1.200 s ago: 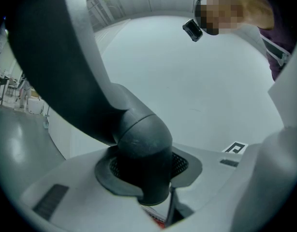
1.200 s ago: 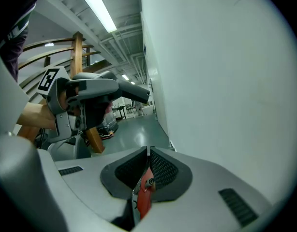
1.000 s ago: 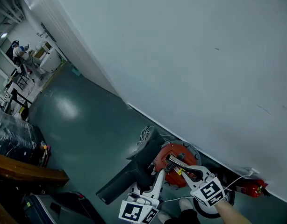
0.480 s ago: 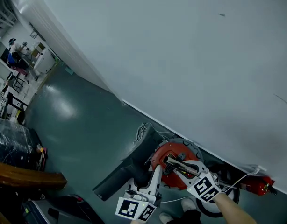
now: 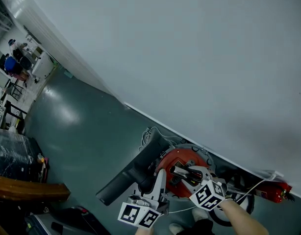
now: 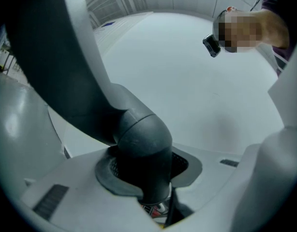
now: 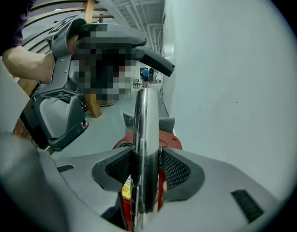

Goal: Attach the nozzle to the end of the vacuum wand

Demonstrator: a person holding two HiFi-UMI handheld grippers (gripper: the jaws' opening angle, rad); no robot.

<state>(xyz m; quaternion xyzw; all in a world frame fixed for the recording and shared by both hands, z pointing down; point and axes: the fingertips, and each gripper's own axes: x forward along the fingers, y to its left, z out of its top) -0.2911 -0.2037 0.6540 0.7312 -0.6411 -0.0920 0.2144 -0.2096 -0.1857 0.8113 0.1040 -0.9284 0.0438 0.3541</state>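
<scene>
The black floor nozzle (image 5: pixel 122 183) hangs low over the floor, and its elbow neck (image 6: pixel 141 144) sits between the jaws of my left gripper (image 5: pixel 157 181), which is shut on it. The chrome wand (image 7: pixel 146 139) runs straight up between the pads of my right gripper (image 7: pixel 146 178). Those jaws are opening, with the wand still between them. In the head view the right gripper (image 5: pixel 179 172) is just right of the left one, over the red vacuum canister (image 5: pixel 185 156). The wand's far end points towards the nozzle's neck; the joint itself is hidden.
A long white wall (image 5: pixel 189 58) runs close behind the vacuum. A coiled cable (image 5: pixel 149 135) lies at its foot and a red fire extinguisher (image 5: pixel 274 192) lies to the right. Dark floor (image 5: pixel 77 126) stretches left towards wooden planks (image 5: pixel 28 189) and wrapped goods.
Both grippers have sunk towards the red canister, and the nozzle came down with the left one. The two stay side by side.
</scene>
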